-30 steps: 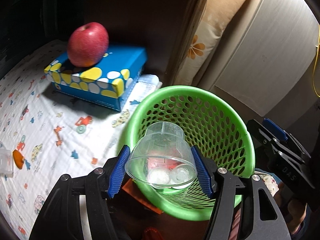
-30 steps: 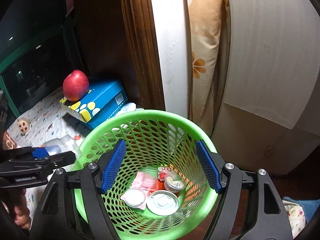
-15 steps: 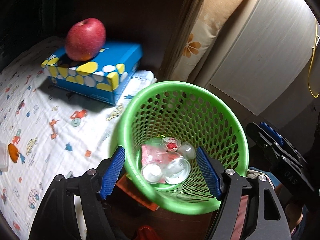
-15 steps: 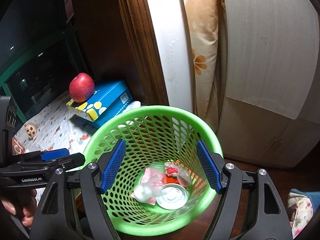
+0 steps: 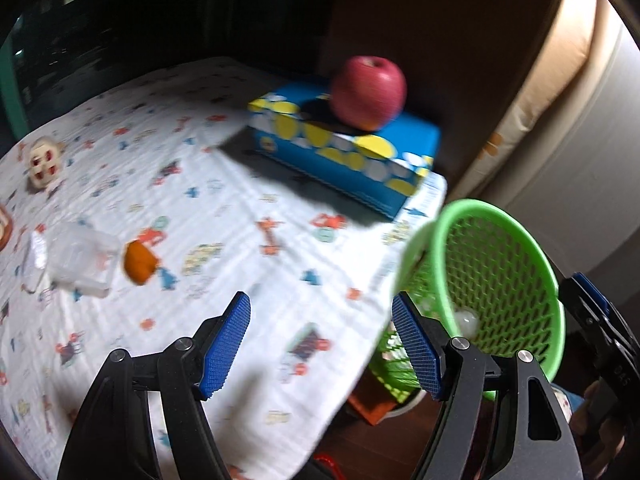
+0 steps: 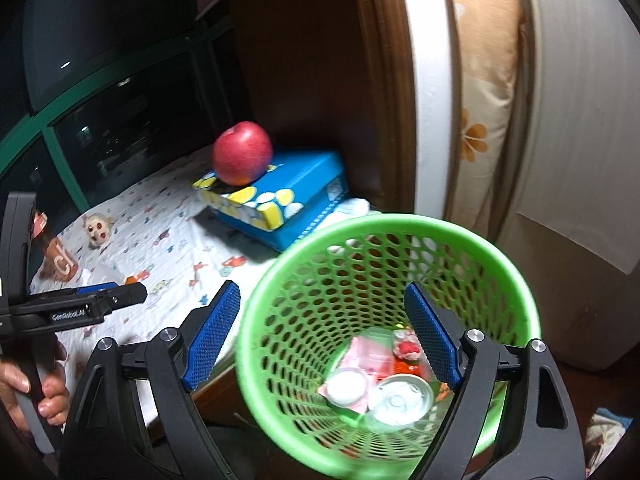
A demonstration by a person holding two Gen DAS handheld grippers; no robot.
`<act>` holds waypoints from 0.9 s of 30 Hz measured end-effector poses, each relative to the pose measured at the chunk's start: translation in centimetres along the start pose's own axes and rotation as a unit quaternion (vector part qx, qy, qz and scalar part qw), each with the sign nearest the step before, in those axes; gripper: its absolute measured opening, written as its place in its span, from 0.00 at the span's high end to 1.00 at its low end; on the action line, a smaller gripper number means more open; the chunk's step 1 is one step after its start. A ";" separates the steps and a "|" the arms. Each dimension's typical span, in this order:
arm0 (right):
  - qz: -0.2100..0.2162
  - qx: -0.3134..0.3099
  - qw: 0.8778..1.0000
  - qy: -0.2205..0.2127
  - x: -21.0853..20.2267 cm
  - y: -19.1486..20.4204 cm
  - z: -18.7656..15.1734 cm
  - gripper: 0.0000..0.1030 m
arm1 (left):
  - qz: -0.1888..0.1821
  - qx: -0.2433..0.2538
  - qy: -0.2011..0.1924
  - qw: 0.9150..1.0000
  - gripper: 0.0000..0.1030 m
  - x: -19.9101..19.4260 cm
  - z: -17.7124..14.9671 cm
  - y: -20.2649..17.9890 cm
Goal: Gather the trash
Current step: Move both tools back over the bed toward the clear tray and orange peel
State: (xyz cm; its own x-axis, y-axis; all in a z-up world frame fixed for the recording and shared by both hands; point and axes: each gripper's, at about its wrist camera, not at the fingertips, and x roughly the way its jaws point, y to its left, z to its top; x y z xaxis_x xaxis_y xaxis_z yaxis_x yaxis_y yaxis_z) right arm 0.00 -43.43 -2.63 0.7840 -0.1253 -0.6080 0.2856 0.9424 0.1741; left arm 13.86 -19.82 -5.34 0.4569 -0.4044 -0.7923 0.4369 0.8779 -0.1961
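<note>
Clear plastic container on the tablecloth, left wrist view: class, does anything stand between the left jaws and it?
Nothing visible does. The left gripper is open and empty over bare tablecloth. The clear plastic container lies ahead to the left; the orange scrap sits beside it, not in the path.

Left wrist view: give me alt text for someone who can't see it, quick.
The open, empty left gripper points over a cartoon-print cloth toward a clear plastic container and an orange scrap at far left. A red apple sits on a blue tissue box; the green basket stands at right.
</note>
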 end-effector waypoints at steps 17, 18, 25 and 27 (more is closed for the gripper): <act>0.081 -0.070 0.994 0.028 4.3 10.7 0.5 0.19 | 0.105 -0.134 -0.022 0.985 0.31 -1.7 -0.4 16.5; 0.086 -0.074 0.993 0.031 4.6 11.2 0.4 0.19 | 0.108 -0.138 -0.024 0.984 0.31 -1.6 -0.5 17.3; 0.102 -0.102 0.988 0.046 6.3 14.6 -0.2 0.19 | 0.113 -0.156 -0.023 0.981 0.35 -0.2 -0.5 22.2; 0.107 -0.104 0.987 0.052 6.8 15.1 -0.3 0.19 | 0.109 -0.158 -0.020 0.981 0.38 0.3 -0.4 23.1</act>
State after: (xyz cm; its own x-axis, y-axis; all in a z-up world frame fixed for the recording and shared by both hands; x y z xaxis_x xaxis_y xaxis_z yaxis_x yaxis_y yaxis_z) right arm 9.49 -29.91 -4.38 0.7505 0.1060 -0.6523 -0.0083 0.9885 0.1511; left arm 23.81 0.38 -10.35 0.5462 -0.2019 -0.8129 0.0657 0.9778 -0.1988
